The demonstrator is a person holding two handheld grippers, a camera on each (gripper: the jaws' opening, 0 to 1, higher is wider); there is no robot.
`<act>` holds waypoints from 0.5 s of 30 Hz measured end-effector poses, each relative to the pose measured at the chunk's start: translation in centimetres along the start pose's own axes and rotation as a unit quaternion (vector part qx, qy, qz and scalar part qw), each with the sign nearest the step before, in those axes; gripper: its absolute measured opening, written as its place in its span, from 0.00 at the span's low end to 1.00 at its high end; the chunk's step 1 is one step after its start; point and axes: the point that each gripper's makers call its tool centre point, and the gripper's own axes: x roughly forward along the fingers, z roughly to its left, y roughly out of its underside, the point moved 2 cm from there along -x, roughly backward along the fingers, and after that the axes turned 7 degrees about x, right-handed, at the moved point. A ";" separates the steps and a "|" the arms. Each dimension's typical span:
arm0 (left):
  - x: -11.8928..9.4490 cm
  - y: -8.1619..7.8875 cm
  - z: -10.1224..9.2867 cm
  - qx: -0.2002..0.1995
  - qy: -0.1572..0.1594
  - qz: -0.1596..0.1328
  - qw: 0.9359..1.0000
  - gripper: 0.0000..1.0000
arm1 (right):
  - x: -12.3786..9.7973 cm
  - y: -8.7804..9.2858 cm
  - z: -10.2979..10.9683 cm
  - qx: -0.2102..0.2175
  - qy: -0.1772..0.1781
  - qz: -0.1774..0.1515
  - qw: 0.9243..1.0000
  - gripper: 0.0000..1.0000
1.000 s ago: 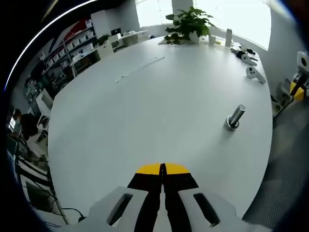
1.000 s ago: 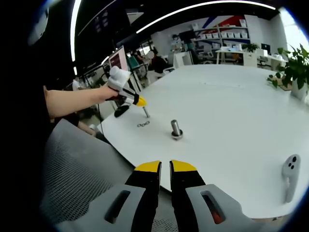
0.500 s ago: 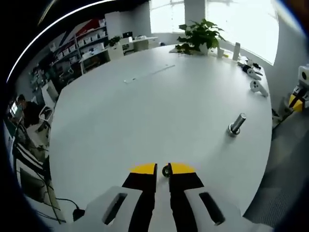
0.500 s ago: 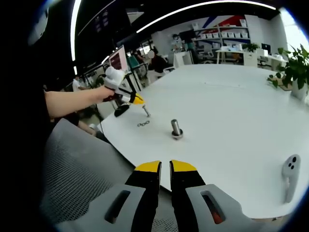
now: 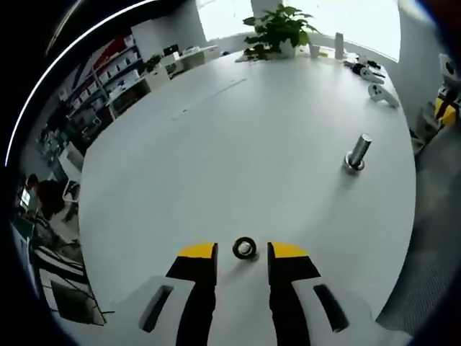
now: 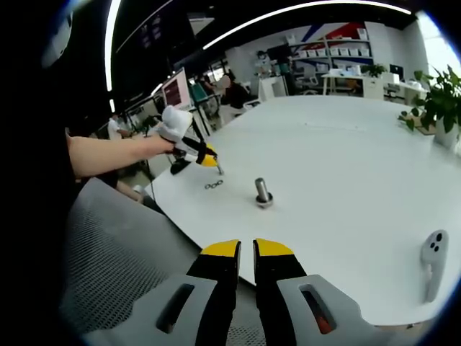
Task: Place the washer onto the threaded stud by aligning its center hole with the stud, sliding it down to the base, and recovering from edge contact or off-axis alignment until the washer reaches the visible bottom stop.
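Note:
A small dark washer (image 5: 245, 249) lies flat on the white table (image 5: 238, 144), between the yellow tips of my left gripper (image 5: 243, 254), which is open around it without touching it. The metal threaded stud (image 5: 358, 153) stands upright on its base far to the right, near the table's edge. In the right gripper view a hand holds the left gripper (image 6: 207, 154) low over the table's near corner, left of the stud (image 6: 263, 193). Two linked-looking washers (image 6: 213, 185) lie between them. My right gripper (image 6: 247, 249) hovers off the table, jaws together, holding nothing.
White controllers (image 5: 380, 91) and a potted plant (image 5: 277, 29) sit at the table's far end. Another controller (image 6: 432, 252) lies near the right edge. A grey mesh chair back (image 6: 108, 267) is below the table's corner. Shelves and desks stand behind.
My left jaws went from shut to wide open, and the washer now lies on the table between the tips. The right gripper has not moved.

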 end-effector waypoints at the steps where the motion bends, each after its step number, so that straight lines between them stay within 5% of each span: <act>1: 0.1 0.0 0.0 0.016 -0.005 0.005 1.000 0.23 | 0.0 0.0 0.0 0.000 0.000 0.000 1.000 0.10; 5: 0.3 -0.1 -0.2 0.041 -0.009 0.005 0.999 0.14 | 0.0 0.0 0.0 0.001 0.000 0.000 1.000 0.10; 15: 0.5 0.2 0.1 0.039 -0.010 0.011 0.999 0.11 | 0.0 0.0 0.0 0.001 -0.001 0.001 1.000 0.10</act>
